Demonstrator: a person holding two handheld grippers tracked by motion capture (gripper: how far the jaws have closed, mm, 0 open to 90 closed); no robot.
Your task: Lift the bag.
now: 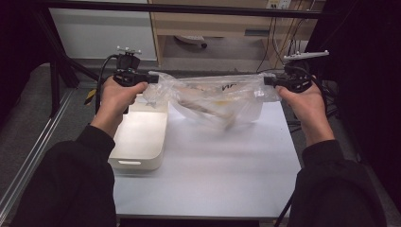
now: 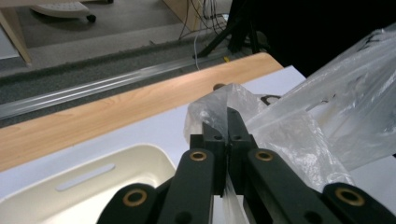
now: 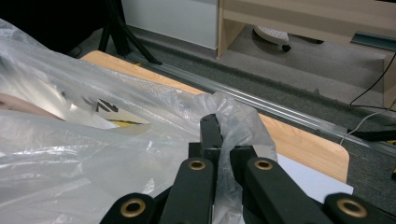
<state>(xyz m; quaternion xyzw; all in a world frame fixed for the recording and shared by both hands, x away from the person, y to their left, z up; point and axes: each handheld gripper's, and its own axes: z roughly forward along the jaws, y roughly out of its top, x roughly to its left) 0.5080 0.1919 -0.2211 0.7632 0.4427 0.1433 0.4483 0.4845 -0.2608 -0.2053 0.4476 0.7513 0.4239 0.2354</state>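
Table: I see a white rectangular tabletop with a pale wooden strip along its far edge, the person's two dark-sleeved forearms coming in over its near side.
Bag: the large clear crumpled plastic bag hangs stretched between my two grippers above the far half of the table, its sagging middle blurred; something pale and long lies inside it, and I cannot tell what.
Tray: a cream rounded-corner plastic tray with a slot handle sits on the left part of the table, below the bag's left end.
Left gripper: the black two-jaw left gripper has its jaws pressed together on a bunched corner of the bag, seen close in the left gripper view above the tray's rim.
Right gripper: the black two-jaw right gripper is likewise clamped tight on the bag's opposite corner, film wrapping over its fingers, just above the table's far right edge.
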